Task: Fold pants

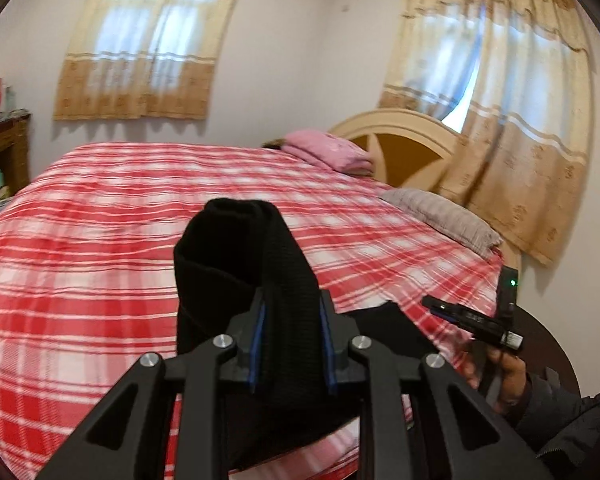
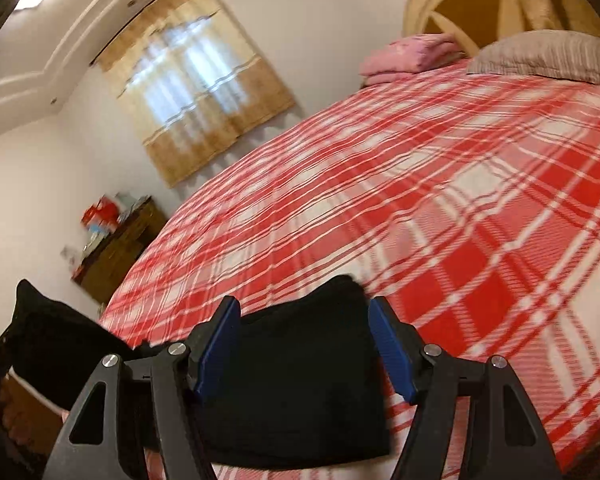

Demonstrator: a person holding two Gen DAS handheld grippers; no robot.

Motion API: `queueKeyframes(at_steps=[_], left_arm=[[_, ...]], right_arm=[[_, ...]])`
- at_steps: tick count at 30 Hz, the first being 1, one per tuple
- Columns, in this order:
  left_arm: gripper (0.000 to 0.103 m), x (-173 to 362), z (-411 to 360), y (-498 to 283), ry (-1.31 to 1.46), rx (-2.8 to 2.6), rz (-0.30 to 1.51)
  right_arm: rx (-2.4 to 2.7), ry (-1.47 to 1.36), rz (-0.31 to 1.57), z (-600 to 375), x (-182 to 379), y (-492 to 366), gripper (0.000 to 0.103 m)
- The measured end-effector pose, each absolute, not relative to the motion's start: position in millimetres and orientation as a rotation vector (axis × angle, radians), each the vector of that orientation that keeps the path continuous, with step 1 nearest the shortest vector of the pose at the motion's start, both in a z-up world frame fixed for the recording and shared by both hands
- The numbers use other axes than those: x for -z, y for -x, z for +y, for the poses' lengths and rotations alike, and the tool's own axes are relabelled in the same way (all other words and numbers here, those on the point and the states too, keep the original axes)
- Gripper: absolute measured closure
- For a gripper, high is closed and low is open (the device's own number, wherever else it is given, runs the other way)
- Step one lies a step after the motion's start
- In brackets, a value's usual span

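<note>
The black pants (image 1: 236, 264) are bunched in my left gripper (image 1: 292, 312), which is shut on the cloth and holds it lifted above the red-and-white plaid bed (image 1: 100, 220). A fold of the fabric stands up past the fingertips. In the right wrist view more of the black pants (image 2: 300, 380) lies on the near edge of the bed (image 2: 460, 200), between the blue pads (image 2: 220, 344) of my right gripper (image 2: 302, 316), which is open around it. The right gripper also shows in the left wrist view (image 1: 430, 306), low at the right.
A pink folded blanket (image 1: 328, 152) and a grey pillow (image 1: 444, 216) lie by the cream headboard (image 1: 400, 136). A wooden dresser (image 2: 116, 248) stands left of the bed. Curtained windows (image 1: 152, 40) are behind.
</note>
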State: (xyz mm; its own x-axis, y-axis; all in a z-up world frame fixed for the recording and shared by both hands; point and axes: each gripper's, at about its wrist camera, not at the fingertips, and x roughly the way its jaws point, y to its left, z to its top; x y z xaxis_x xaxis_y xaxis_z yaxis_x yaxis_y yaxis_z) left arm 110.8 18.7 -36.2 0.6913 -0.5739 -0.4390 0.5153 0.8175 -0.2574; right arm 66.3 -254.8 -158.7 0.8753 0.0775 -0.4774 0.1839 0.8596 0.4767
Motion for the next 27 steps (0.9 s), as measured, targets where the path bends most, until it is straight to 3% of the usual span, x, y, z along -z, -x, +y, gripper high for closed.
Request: queueKeyframes(at_steps=[18, 22, 23, 27], left_arm=[[0.079, 58.4, -108.0, -140.4, -0.028, 0.824, 0.686], [0.083, 81.1, -137.2, -147.1, -0.073, 0.838, 0.743], [0.09, 87.5, -143.8, -148.5, -0.084, 0.842, 0.761], [0.09, 105.3, -161.3, -151.8, -0.103, 0.856, 0.81]], right_arm=[[0.184, -0.577, 0.428, -282.1, 157.4, -52.0, 0.035], [0.218, -0.608, 0.412, -293.7, 159.3, -49.0, 0.035], [0.218, -0.617, 0.416, -295.9, 160.4, -49.3, 0.035], [0.221, -0.634, 0.433, -298.9, 164.5, -51.5, 0.035]])
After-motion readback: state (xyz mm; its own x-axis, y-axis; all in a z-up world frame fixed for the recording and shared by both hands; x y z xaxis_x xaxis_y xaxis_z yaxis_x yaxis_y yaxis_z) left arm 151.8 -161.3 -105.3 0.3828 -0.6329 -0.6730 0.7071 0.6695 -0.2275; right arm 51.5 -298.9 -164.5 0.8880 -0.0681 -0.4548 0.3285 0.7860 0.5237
